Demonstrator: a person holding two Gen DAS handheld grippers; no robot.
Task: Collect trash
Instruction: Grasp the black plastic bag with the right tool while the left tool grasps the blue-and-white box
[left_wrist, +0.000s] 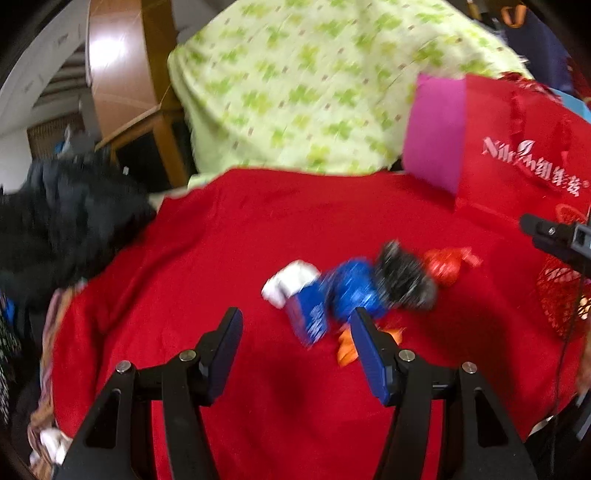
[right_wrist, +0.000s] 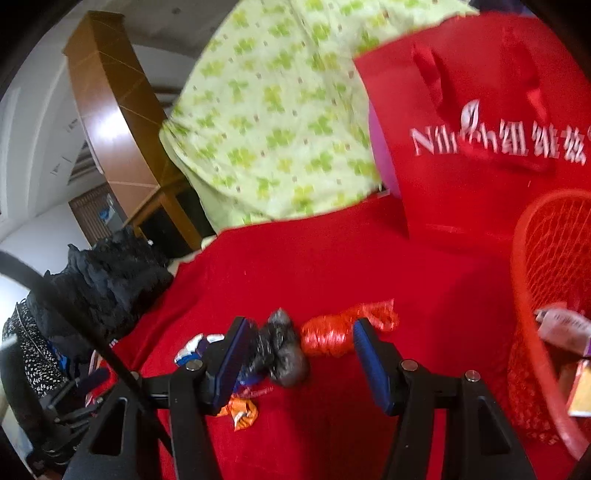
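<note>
Here, R tongs (right_wrist: 297, 334) wide over wrappers (right_wrist: 284, 350)

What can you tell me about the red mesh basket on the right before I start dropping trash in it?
The red mesh basket is open-topped, with a thick round rim and lattice walls that look like plastic. It stands on the red cloth at the right edge of the right wrist view, just in front of the red gift bag; whether they touch is unclear. Some packets or small boxes already lie inside. The left wrist view catches only a sliver of its wall.
</note>
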